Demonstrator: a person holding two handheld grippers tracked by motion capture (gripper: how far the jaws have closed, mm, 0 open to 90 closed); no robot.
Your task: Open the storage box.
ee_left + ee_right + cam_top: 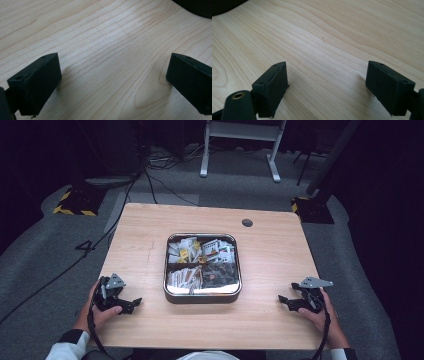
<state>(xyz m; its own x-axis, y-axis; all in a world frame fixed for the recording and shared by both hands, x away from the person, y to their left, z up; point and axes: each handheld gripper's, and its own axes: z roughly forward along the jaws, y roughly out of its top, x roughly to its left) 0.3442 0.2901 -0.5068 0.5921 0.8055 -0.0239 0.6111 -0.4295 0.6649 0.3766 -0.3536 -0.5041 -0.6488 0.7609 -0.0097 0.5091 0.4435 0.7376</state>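
A square metal tray (202,294) sits in the middle of the wooden table (145,235); dividers split it into compartments that hold several small packets and dark pieces. My left gripper (134,303) rests on the table to the tray's left, held in a hand, its jaws pointing toward the tray. In the left gripper view the left gripper (113,80) is open, with bare wood between the jaws. My right gripper (283,301) lies on the table to the tray's right. Its jaws stand wide apart in the right gripper view (327,87), open over bare wood.
A round cable hole (247,223) is in the table's far right part. Beyond the table are grey carpet, loose cables (165,190), a white frame's legs (240,150) and yellow-black marked bases (75,202).
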